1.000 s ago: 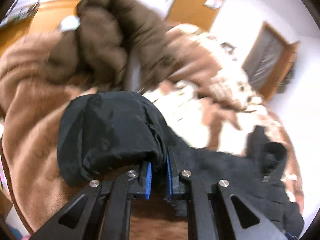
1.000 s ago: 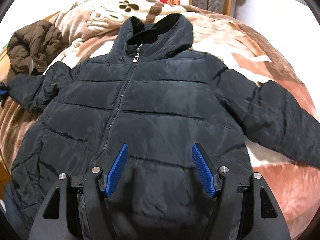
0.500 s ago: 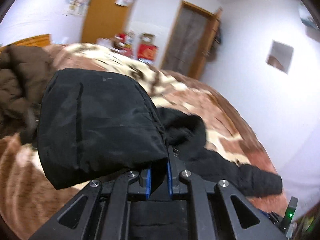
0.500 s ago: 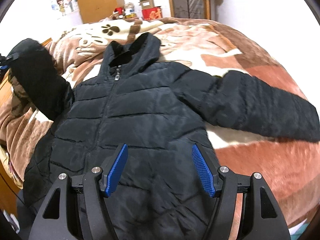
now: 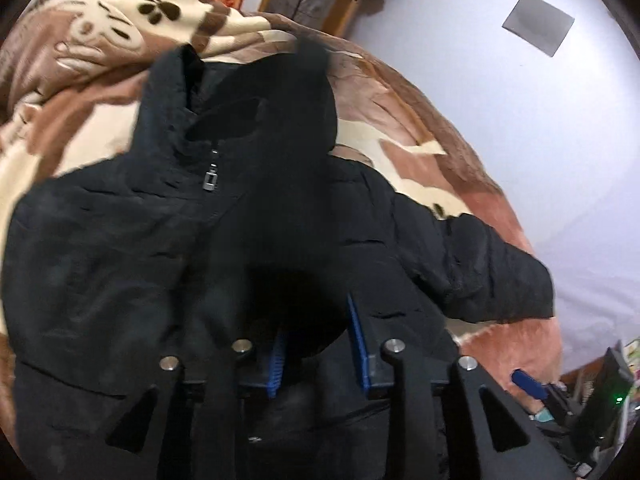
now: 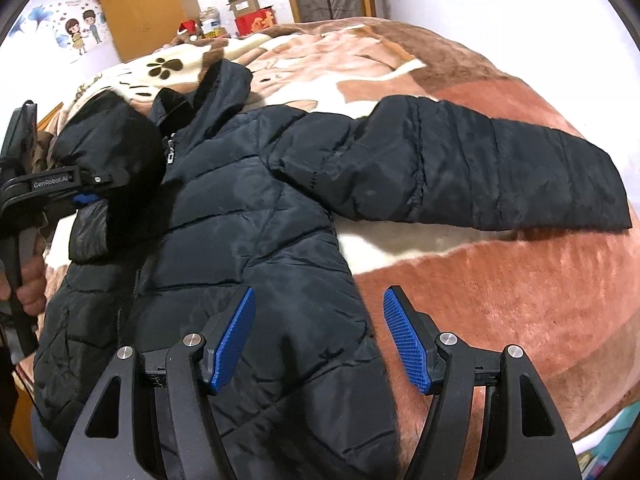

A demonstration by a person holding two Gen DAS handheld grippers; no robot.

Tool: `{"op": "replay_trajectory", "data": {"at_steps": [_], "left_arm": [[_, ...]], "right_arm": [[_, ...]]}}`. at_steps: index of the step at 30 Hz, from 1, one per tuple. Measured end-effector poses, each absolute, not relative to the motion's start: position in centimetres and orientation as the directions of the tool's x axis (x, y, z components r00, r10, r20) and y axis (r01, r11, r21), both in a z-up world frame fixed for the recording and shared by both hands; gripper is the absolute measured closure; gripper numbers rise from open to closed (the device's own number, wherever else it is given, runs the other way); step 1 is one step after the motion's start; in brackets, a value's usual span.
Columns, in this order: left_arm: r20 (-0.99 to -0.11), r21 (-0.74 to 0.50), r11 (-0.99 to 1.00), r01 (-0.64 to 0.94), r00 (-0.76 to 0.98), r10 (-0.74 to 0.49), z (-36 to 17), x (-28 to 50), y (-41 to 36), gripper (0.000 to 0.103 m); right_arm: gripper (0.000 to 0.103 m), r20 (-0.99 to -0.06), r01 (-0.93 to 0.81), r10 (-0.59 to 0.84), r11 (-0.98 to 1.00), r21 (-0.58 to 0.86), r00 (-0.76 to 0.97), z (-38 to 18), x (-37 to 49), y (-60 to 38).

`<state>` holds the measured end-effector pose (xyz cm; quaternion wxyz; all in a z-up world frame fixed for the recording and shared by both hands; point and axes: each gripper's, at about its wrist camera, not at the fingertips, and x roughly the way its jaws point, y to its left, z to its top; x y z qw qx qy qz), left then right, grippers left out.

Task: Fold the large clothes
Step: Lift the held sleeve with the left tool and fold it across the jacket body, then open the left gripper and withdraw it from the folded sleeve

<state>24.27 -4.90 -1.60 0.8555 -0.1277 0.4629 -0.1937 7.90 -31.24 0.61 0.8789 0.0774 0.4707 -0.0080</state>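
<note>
One black puffer jacket [image 6: 256, 216] lies face up on one brown-and-cream blanket [image 6: 500, 280], filling the left and centre of the right wrist view. It is quilted and zipped to the collar, with a silver zip pull [image 5: 210, 180] showing in the left wrist view. It has two sleeves. One sleeve [image 6: 480, 172] lies stretched out flat toward the right of the frame. The other sleeve's cuff [image 6: 116, 160] is folded over the chest at the left of the frame, lying between the blue pads of the left gripper [image 5: 318, 346], which stand partly apart; whether they pinch it I cannot tell. The right gripper [image 6: 320, 336], at bottom centre, gapes wide over the hem, holding nothing.
</note>
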Motion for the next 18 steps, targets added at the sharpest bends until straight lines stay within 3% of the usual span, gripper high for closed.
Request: {"op": "replay_trajectory", "data": {"at_steps": [2, 8, 18], "left_arm": [[-0.711, -0.438, 0.863, 0.253, 0.490, -0.504, -1.2, 23.9, -5.5, 0.050], [-0.653, -0.420, 0.852, 0.314, 0.547, -0.523, 2.0, 21.6, -4.0, 0.049], [-0.764, -0.199, 0.980, -0.028, 0.630, -0.137, -2.6, 24.5, 10.0, 0.049]], "right_arm": [[0.036, -0.824, 0.087, 0.059, 0.988, 0.131, 0.563, 0.7, 8.0, -31.2], [0.036, -0.803, 0.062, 0.088, 0.986, 0.154, 0.590, 1.9, 9.0, -30.0], [0.037, -0.789, -0.118, 0.187, 0.982, 0.145, 0.585, 0.6, 17.1, -22.6]]}}
